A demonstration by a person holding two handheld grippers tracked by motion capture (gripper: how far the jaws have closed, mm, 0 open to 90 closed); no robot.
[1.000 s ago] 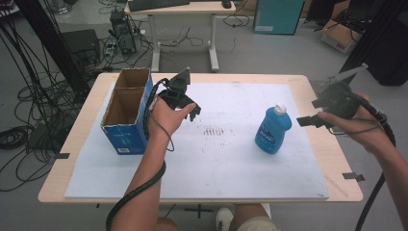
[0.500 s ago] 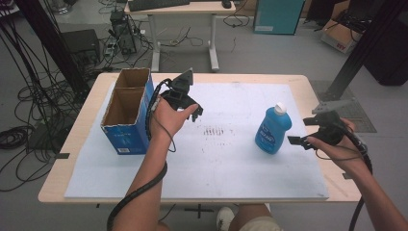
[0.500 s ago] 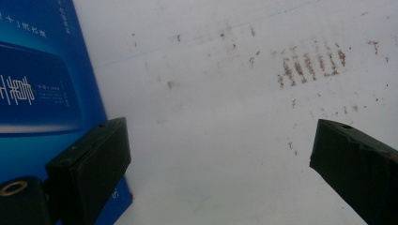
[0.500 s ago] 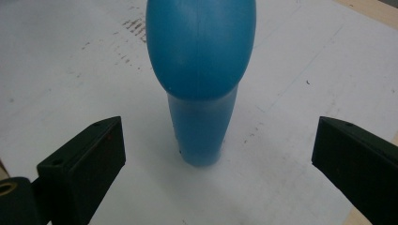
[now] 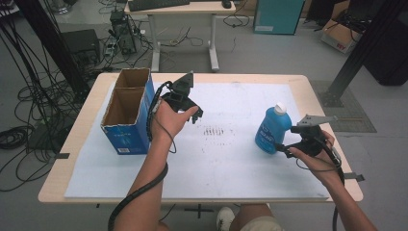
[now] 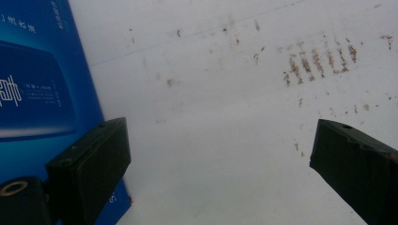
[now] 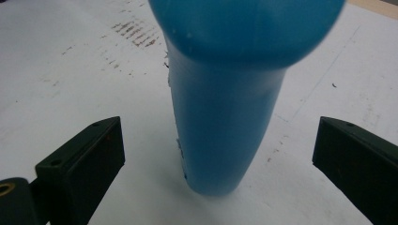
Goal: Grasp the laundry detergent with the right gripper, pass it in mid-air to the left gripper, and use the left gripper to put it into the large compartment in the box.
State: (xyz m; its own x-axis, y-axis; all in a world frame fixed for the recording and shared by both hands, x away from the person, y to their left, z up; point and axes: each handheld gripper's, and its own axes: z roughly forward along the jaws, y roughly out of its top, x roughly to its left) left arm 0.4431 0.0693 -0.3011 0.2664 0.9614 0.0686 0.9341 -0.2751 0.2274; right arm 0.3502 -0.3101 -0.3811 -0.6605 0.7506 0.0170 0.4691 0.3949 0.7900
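The bottle (image 5: 272,129) is standing upright on the white sheet (image 5: 231,159) toward the table's (image 5: 308,84) three o'clock side. The right gripper (image 5: 284,150) is being held released at the bottle's four o'clock, its jaws spread wide and flanking the bottle (image 7: 225,117) without touching it. The left gripper (image 5: 190,113) is being held released over the sheet, grasping nothing, with the box (image 5: 126,115) at its nine o'clock and the brown marks (image 5: 214,131) at its four o'clock.

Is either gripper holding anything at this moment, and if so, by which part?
Nothing is held. The right gripper is open, its jaws either side of the blue bottle without touching. The left gripper is open over the table.
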